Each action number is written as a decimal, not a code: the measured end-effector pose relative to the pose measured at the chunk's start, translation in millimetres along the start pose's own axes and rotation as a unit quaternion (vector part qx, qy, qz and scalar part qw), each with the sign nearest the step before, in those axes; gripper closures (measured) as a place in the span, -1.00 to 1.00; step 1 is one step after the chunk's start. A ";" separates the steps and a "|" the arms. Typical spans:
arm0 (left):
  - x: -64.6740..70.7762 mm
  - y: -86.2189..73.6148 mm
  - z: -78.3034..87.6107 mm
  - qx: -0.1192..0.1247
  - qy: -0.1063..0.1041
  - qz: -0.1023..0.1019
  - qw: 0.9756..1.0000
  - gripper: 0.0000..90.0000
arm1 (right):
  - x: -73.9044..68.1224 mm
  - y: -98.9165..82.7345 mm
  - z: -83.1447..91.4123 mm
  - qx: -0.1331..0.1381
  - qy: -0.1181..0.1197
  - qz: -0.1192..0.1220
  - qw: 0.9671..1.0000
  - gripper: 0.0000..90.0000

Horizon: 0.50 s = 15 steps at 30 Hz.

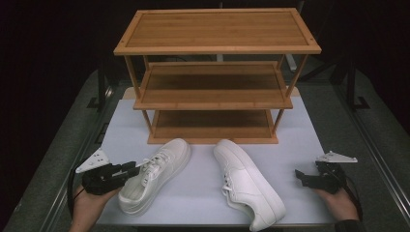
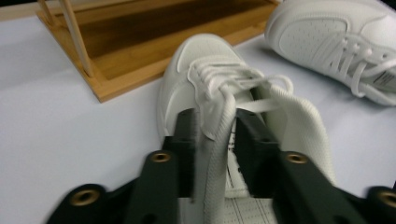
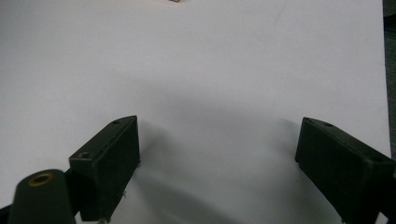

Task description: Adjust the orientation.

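Lab setup: white-topped table (image 1: 203,193), dark surroundings.

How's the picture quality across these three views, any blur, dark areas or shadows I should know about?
High view: the white mat is well lit and the surroundings fall to near black; slightly soft overall. Left gripper view: the shoe's collar between the jaws of the left claw is smeared, while the toe and wooden rack are sharper. Right gripper view: soft shadows spread under the right claw.

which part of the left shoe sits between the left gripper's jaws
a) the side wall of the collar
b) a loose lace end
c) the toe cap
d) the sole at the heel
a: in the left gripper view the left gripper has its jaws on either side of the collar wall of the left shoe.
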<state>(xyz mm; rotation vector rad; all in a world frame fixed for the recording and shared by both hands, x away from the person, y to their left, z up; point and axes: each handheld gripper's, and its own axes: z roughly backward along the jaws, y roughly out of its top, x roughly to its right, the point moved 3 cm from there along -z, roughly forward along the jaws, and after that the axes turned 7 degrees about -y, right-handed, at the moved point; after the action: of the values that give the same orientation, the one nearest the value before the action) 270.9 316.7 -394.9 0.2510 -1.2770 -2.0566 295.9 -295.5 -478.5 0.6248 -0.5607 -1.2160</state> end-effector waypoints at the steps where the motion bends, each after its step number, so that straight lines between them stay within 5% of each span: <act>1: -0.9 1.0 2.5 0.005 0.000 0.000 1.000 0.37 | 0.0 0.0 0.0 0.000 0.000 0.000 1.000 -0.71; 8: -17.6 -2.1 27.4 0.027 0.025 0.016 0.999 0.24 | 0.0 0.0 0.0 0.000 0.000 0.000 1.000 -0.71; 15: -42.3 -21.0 41.9 0.008 0.066 0.034 0.997 0.15 | 0.0 0.0 -0.1 0.000 0.000 0.000 1.000 -0.71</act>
<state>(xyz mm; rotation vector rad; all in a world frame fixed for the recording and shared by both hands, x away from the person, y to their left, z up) 272.0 379.7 -399.8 0.3400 -1.2054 -1.9402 296.0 -295.5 -478.5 0.6248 -0.5607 -1.2162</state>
